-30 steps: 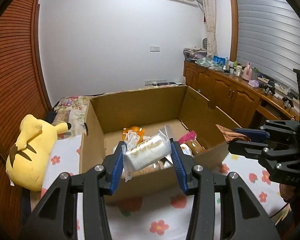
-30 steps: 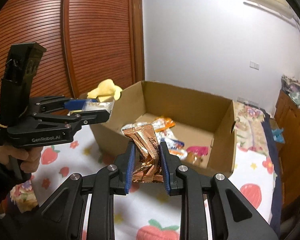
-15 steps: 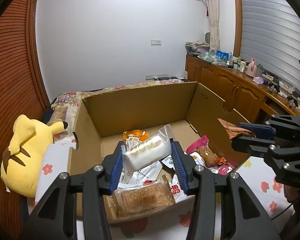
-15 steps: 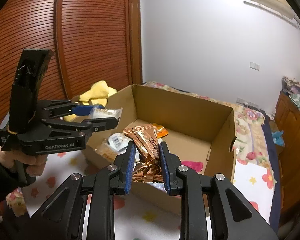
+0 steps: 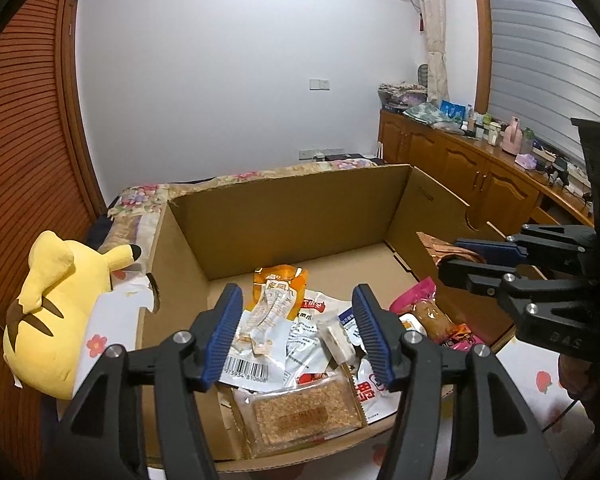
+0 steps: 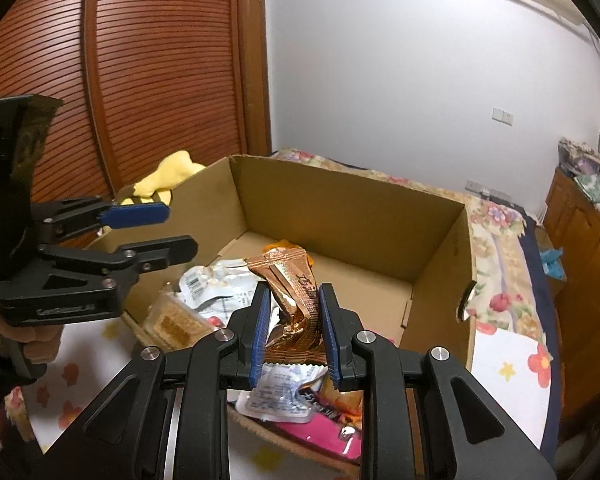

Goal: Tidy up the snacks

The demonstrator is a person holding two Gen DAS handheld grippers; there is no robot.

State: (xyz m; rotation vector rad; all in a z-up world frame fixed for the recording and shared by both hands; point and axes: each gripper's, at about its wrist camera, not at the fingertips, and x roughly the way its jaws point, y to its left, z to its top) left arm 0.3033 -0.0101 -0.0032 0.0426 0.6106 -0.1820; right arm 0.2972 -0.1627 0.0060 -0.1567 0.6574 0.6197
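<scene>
An open cardboard box [image 5: 292, 216] on the bed holds several snack packets. My left gripper [image 5: 298, 334] is open and empty above the box's near edge. The white packet of round cakes [image 5: 336, 340] lies among the snacks just below it, near the right finger. My right gripper [image 6: 294, 330] is shut on a copper foil snack pack [image 6: 294, 288] and holds it over the box's near right part. In the left wrist view the right gripper [image 5: 496, 264] shows at the right with the copper pack [image 5: 440, 246]. The left gripper also shows in the right wrist view [image 6: 156, 232].
A yellow plush toy [image 5: 56, 304] lies left of the box. In the box are an orange packet [image 5: 280, 280], a pink packet [image 5: 416, 300] and a sesame bar [image 5: 300, 416]. The box [image 6: 360, 216] stands on a flowered bedsheet [image 6: 504, 360]. Wooden cabinets [image 5: 460, 168] stand at the right.
My left gripper has opened and let go of the white cake packet, which now lies in the box. Both grippers have moved forward over the box. The right still holds the copper pack.
</scene>
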